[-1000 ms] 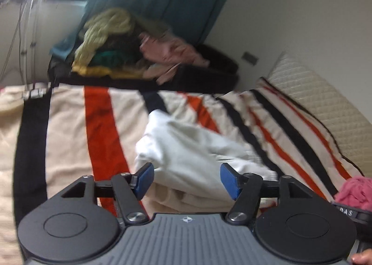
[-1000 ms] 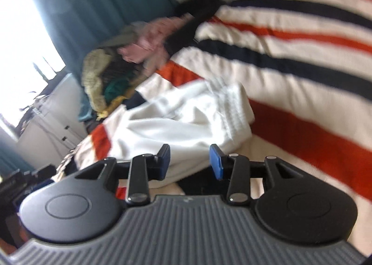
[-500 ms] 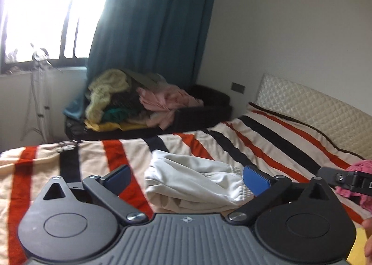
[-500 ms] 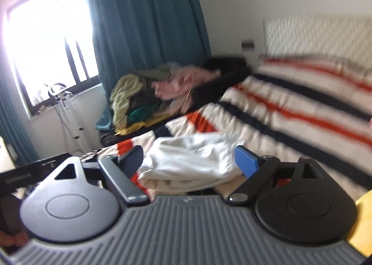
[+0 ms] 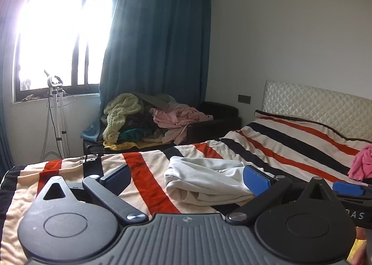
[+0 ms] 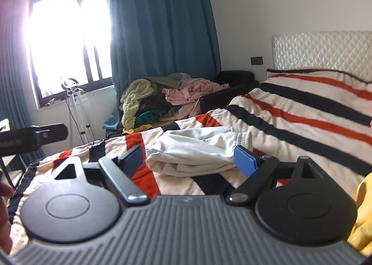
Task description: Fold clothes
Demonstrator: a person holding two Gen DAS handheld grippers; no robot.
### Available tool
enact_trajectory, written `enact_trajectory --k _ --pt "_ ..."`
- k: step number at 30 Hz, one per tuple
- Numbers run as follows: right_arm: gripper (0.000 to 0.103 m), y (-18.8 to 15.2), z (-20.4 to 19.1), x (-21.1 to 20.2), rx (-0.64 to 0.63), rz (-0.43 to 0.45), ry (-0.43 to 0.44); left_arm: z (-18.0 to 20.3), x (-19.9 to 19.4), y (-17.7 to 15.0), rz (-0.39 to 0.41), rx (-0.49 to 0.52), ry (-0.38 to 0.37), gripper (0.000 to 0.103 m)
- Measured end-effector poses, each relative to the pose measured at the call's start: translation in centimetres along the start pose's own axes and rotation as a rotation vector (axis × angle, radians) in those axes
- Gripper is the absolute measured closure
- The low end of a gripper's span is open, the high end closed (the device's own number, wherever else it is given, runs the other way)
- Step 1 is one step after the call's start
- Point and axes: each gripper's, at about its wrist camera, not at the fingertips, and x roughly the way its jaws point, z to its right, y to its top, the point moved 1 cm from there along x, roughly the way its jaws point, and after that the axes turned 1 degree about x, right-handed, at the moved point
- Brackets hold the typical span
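A white garment (image 5: 204, 181) lies loosely folded in a bundle on the striped blanket (image 5: 148, 172), near the bed's foot. My left gripper (image 5: 186, 177) hovers short of it, open wide, with nothing between its blue pads. In the right wrist view the same white garment (image 6: 195, 151) lies just beyond my right gripper (image 6: 188, 159), which is also open and holds nothing. Neither gripper touches the cloth. The right gripper's blue pad (image 5: 347, 188) shows at the right edge of the left wrist view. The left gripper's black body (image 6: 32, 137) shows at the left of the right wrist view.
A pink garment (image 5: 362, 165) lies on the bed's right side and a yellow one (image 6: 362, 213) at the near right. Behind the bed a dark bench holds a heap of clothes (image 5: 144, 120). A garment steamer stand (image 5: 55, 111) is by the window. A quilted headboard (image 5: 325, 104) stands at the right.
Both grippers drew back and rose away from the white garment. Their jaws spread from partly closed to wide. The views levelled out, so the room shows.
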Motion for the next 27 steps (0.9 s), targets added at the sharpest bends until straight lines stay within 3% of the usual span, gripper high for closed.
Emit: enact_trajectory --k 12,19,27 --pt "0.017 -3.8 -0.7 5.0 -0.039 -0.021 -0.035 -2.2 4.9 -4.2 -0.085 -0.004 0.062 0.000" --pt "0.017 -5.0 -1.7 7.2 -0.057 -0.049 -0.050 -3.1 6.3 -5.1 -0.077 0.021 0.097 0.000" --pt "0.017 -5.9 -1.7 7.8 -0.020 -0.006 -0.097 -3.8 7.2 -6.1 -0.091 -0.009 0.117 0.000"
